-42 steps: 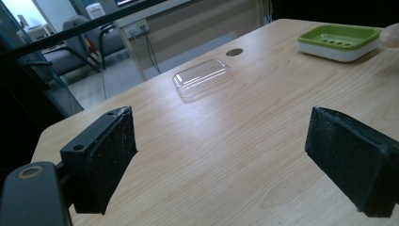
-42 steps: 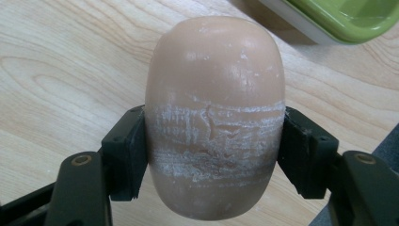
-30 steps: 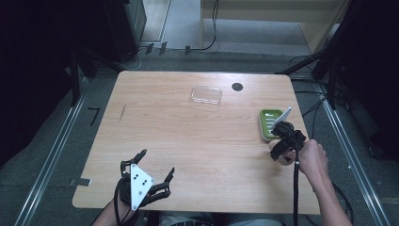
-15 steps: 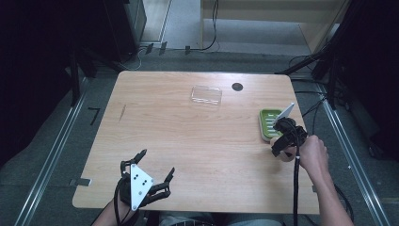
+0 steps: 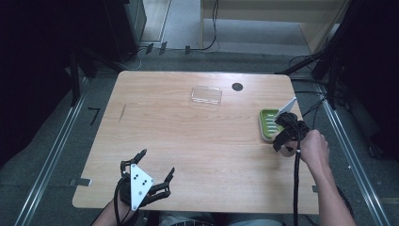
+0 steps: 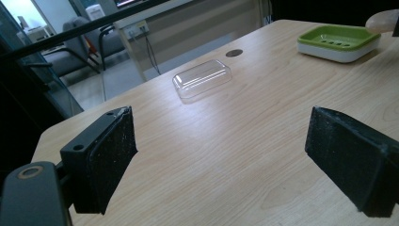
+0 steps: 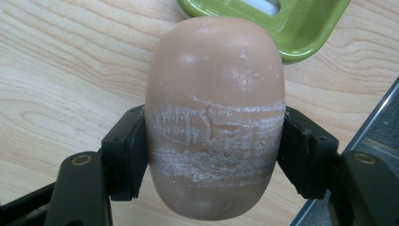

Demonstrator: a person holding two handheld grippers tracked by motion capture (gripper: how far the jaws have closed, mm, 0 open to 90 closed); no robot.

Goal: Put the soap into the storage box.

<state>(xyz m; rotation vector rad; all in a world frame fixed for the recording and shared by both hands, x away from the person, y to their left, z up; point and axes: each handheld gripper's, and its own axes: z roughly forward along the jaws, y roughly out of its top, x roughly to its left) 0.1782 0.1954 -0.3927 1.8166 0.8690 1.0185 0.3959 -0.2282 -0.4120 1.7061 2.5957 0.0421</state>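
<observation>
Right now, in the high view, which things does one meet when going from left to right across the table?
left gripper → clear plastic lid → dark round hole → green soap dish → right gripper, which holds the soap bar.

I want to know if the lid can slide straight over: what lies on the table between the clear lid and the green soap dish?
Nothing: in the high view, bare wood runs from the clear lid to the green soap dish. The dark round hole sits farther back, off that line.
</observation>
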